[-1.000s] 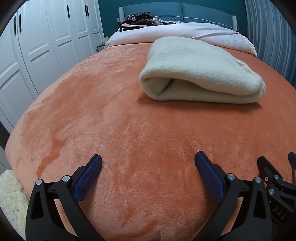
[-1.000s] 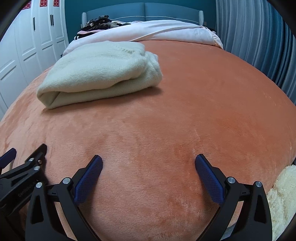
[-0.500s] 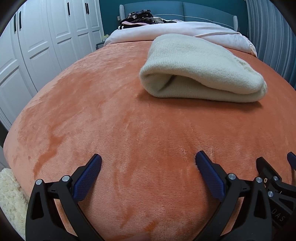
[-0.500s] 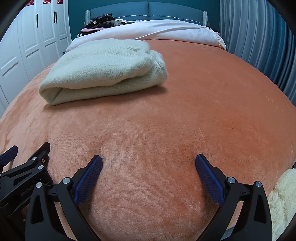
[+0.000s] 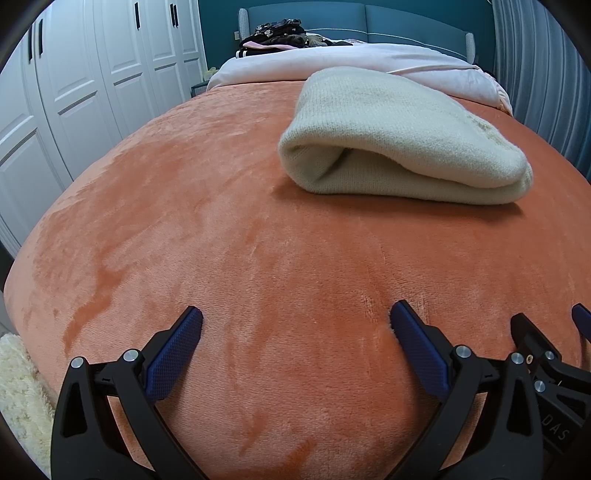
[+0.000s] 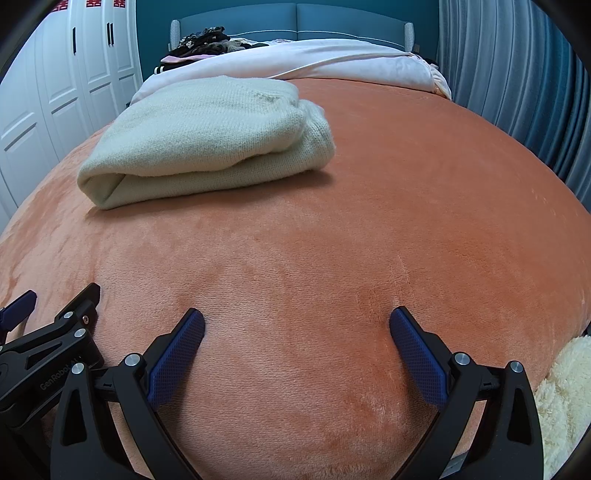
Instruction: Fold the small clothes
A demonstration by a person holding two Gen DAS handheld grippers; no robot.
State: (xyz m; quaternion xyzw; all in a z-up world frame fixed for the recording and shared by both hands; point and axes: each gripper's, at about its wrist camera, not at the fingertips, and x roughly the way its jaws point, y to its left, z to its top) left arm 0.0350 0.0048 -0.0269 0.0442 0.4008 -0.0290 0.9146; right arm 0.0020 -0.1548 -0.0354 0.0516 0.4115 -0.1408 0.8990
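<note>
A cream knitted garment (image 5: 399, 144) lies folded in a thick bundle on the orange blanket (image 5: 221, 229), ahead and right in the left wrist view. In the right wrist view the same cream knitted garment (image 6: 207, 136) lies ahead and left. My left gripper (image 5: 295, 317) is open and empty, low over the blanket near the bed's front edge, well short of the garment. My right gripper (image 6: 297, 319) is open and empty, side by side with the left one. Each gripper shows at the edge of the other's view.
White wardrobe doors (image 5: 74, 85) stand along the left. A pale pink duvet (image 6: 332, 62) and a pile of dark clothes (image 5: 277, 35) lie at the bed's far end by the teal headboard. Grey curtains (image 6: 517, 74) hang on the right. A fluffy cream rug (image 6: 565, 398) lies below.
Both grippers have shifted slightly, so the garment sits a little lower and larger in both views. The garment itself has not moved. Both grippers stay open.
</note>
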